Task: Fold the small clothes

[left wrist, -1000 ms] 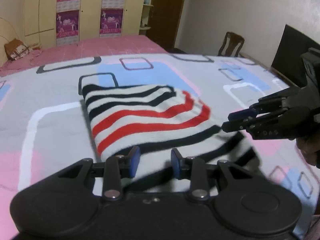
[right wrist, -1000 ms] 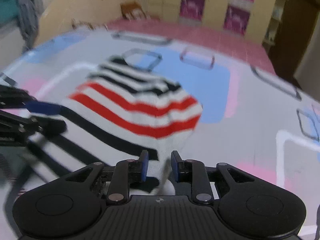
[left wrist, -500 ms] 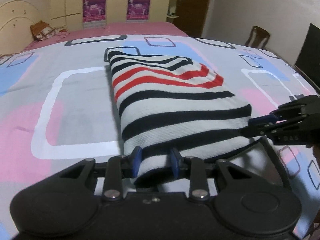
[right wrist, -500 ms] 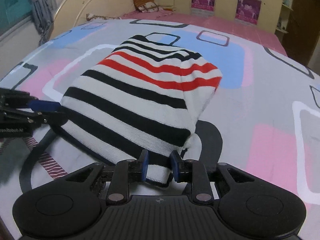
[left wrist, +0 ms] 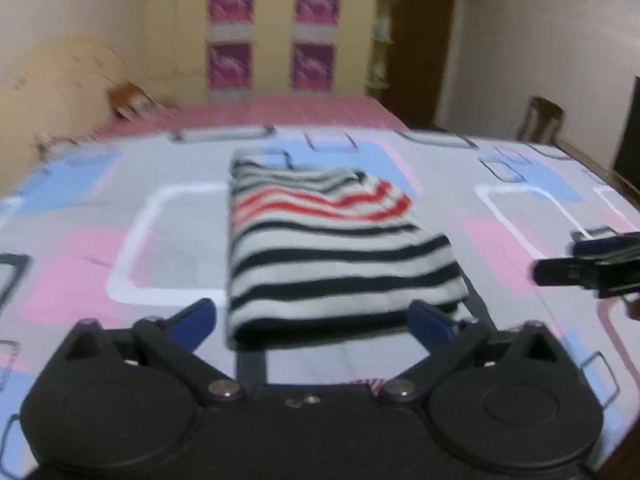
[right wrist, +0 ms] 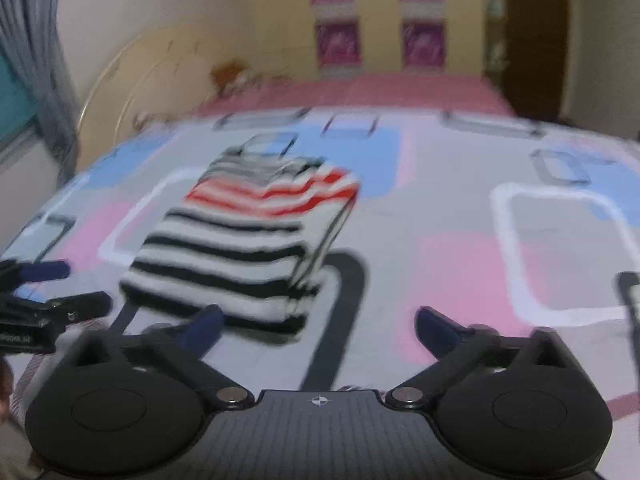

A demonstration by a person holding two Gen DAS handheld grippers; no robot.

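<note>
A small white garment with black and red stripes (left wrist: 328, 248) lies folded in a neat rectangle on the patterned bedspread (left wrist: 180, 240). It also shows in the right wrist view (right wrist: 248, 248). My left gripper (left wrist: 316, 316) is open wide and empty, just in front of the garment's near edge. My right gripper (right wrist: 320, 324) is open wide and empty, near the garment's right near corner. The right gripper shows at the right edge of the left wrist view (left wrist: 592, 260). The left gripper shows at the left edge of the right wrist view (right wrist: 44, 292). Both views are blurred by motion.
The bedspread (right wrist: 480, 260) has pink, blue and grey blocks. A pink bed section (left wrist: 260, 112) and a cream headboard (right wrist: 132, 84) lie beyond. A wooden chair (left wrist: 544, 120) and a dark door (left wrist: 420, 48) stand at the far right.
Both grippers have let go of the garment's near edge and opened wide. They have drawn back from it. The folded garment now lies flat on the bedspread.
</note>
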